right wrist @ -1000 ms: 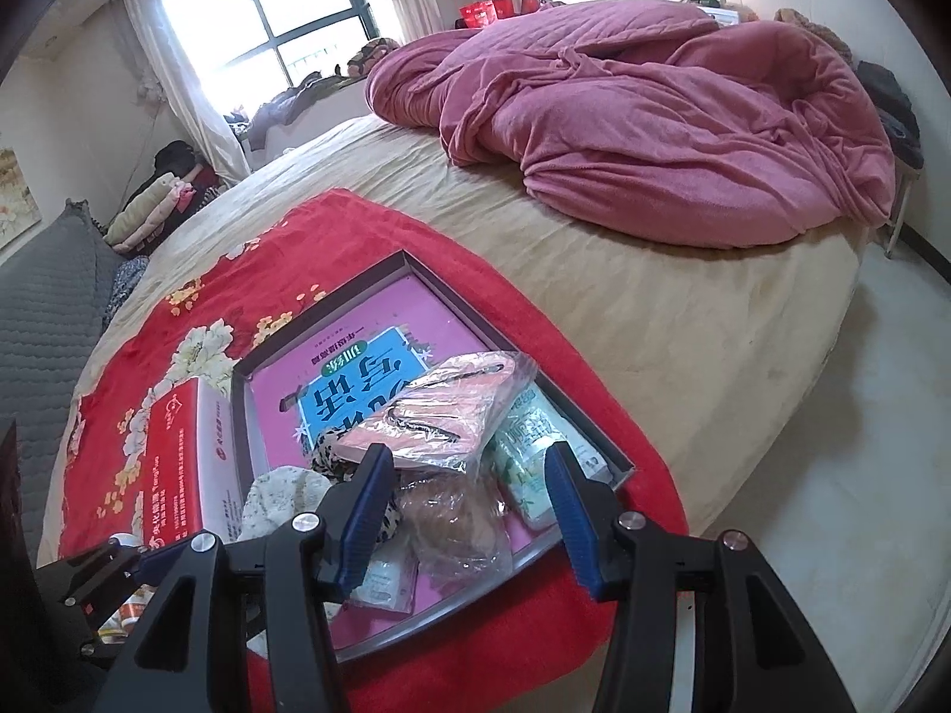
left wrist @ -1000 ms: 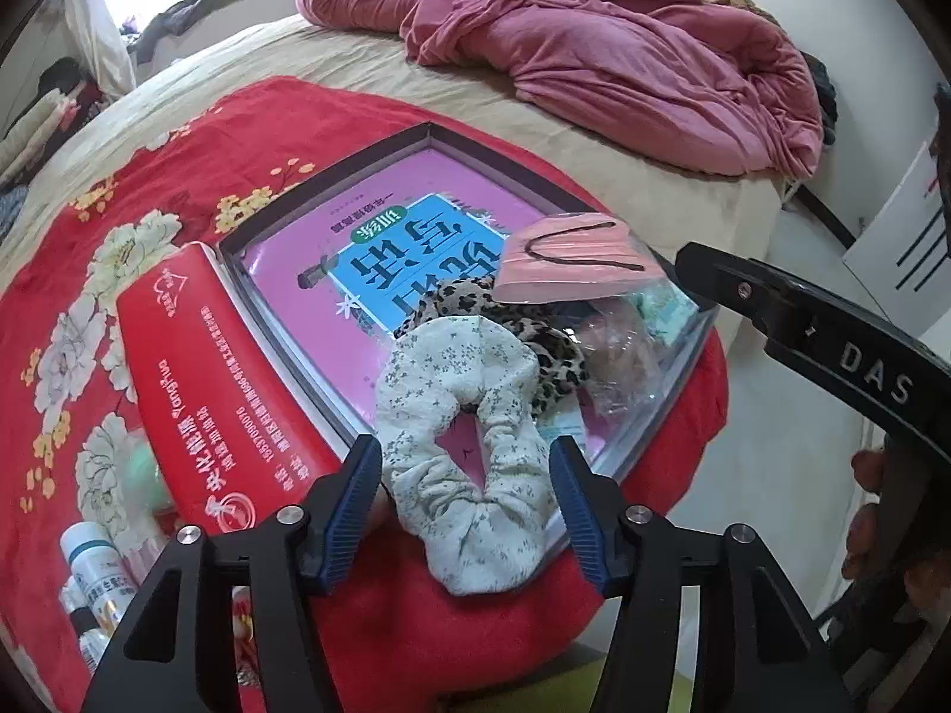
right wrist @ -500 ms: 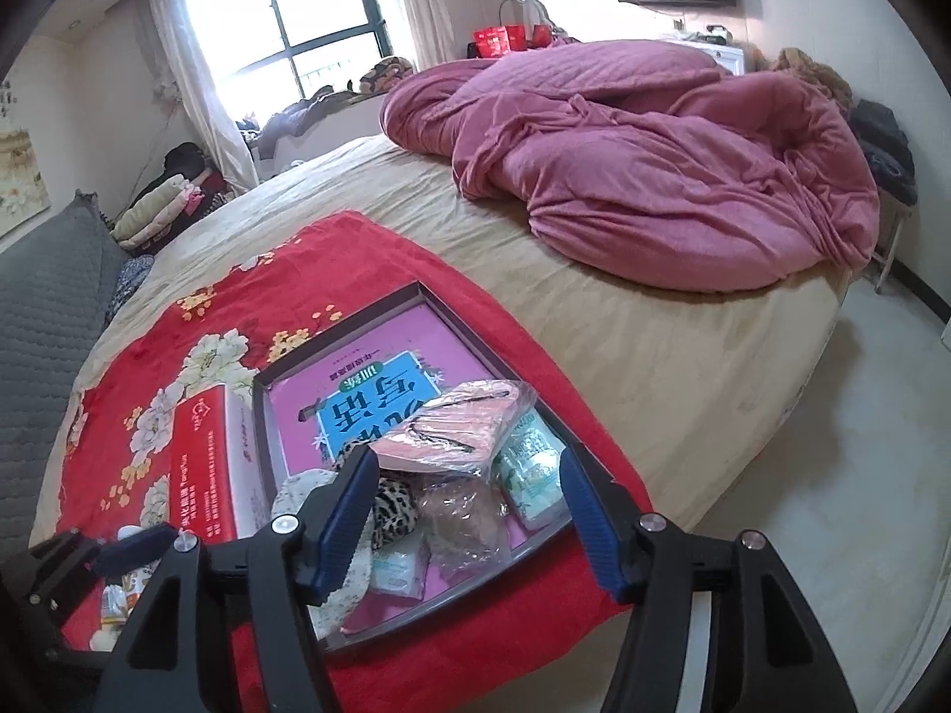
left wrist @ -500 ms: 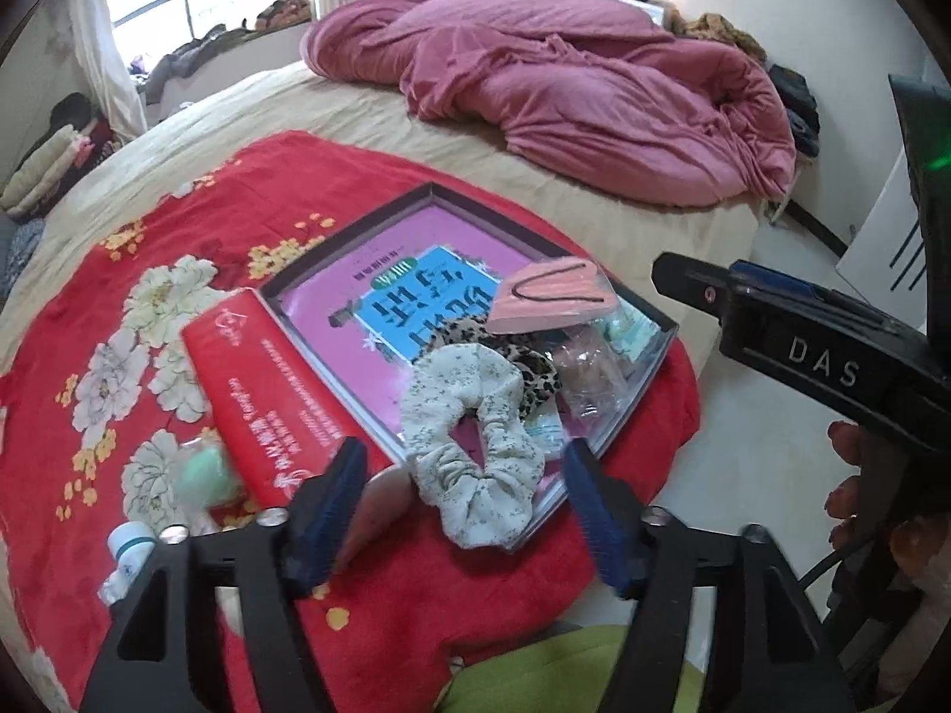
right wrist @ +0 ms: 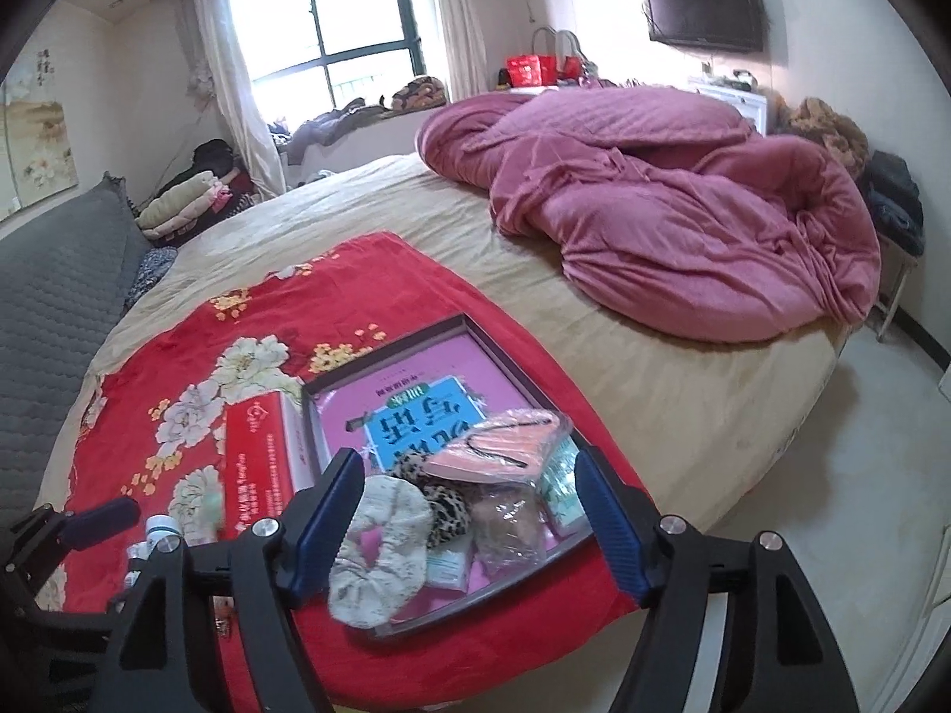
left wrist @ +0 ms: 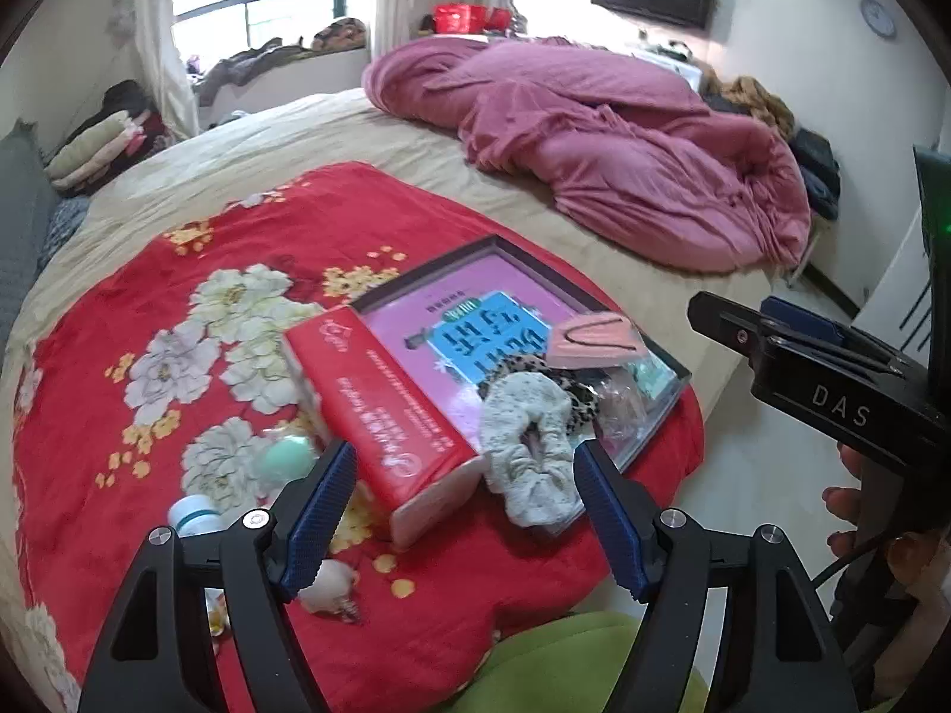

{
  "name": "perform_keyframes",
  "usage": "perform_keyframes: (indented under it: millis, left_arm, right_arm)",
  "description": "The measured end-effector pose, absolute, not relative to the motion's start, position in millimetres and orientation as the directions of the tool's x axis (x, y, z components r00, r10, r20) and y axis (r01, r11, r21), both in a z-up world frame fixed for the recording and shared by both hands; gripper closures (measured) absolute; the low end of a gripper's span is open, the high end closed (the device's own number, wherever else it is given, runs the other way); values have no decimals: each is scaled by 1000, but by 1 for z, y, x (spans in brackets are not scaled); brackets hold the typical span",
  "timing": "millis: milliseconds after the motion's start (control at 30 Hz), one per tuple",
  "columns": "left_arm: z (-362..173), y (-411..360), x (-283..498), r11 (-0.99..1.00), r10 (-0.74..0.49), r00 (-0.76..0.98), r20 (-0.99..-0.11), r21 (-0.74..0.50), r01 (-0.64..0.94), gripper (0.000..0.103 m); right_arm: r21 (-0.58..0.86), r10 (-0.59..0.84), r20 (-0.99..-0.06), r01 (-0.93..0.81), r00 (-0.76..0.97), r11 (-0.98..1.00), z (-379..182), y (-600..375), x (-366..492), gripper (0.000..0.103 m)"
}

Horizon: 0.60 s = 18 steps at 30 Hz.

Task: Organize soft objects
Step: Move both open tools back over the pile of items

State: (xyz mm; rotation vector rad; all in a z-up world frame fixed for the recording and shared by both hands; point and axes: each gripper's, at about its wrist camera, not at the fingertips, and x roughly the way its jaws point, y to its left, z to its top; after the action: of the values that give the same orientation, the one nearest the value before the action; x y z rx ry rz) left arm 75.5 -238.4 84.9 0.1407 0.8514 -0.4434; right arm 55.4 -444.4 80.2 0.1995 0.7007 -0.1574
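- Left gripper (left wrist: 460,505) & right gripper (right wrist: 463,517): both wide, nothing held; jaws just been opening, both pulled back vs 1 s ago.
- Scrunchie (left wrist: 529,451): draped over tray (left wrist: 677,383) near edge; light, soft, floppy — pinch the bunched band.
- Mask (left wrist: 597,341): far-right tray side, in slippery wrap.

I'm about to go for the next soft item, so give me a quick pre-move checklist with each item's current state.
1. Left claw empty, jaws apart, just been opening: ok.
2. Right claw empty, jaws apart, just been opening: ok.
3. Pale floral fabric scrunchie fully inside the dark-rimmed shallow box tray: not ok, it drapes over the near rim.
4. Leopard-print scrunchie in the tray: ok.
5. Mint-green egg-shaped sponge put away: not ok, it lies on the red floral blanket.
6. Red rectangular tissue pack clear of the tray: cannot tell.
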Motion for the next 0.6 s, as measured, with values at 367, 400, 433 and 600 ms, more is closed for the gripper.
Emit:
perform_keyframes:
  millis: [367, 400, 433, 600]
  left_arm:
    - [108, -153, 65, 951, -258, 639, -725, -73, 301, 26]
    - [112, -143, 63, 957, -246, 646, -723, -73, 282, 26]
    - [116, -131, 62, 961, -237, 654, -719, -76, 266, 26]
    - [137, -80, 57, 978, -195, 697, -690, -87, 188, 26]
  right_arm:
    - [89, -45, -617, 126, 786, 988, 113, -391, 51, 26]
    - [91, -37, -614, 118, 788, 989, 116, -385, 51, 26]
    - [90, -30, -609, 107, 792, 990, 120, -378, 51, 26]
    - [101, 19, -584, 50, 811, 994, 135, -349, 48, 25]
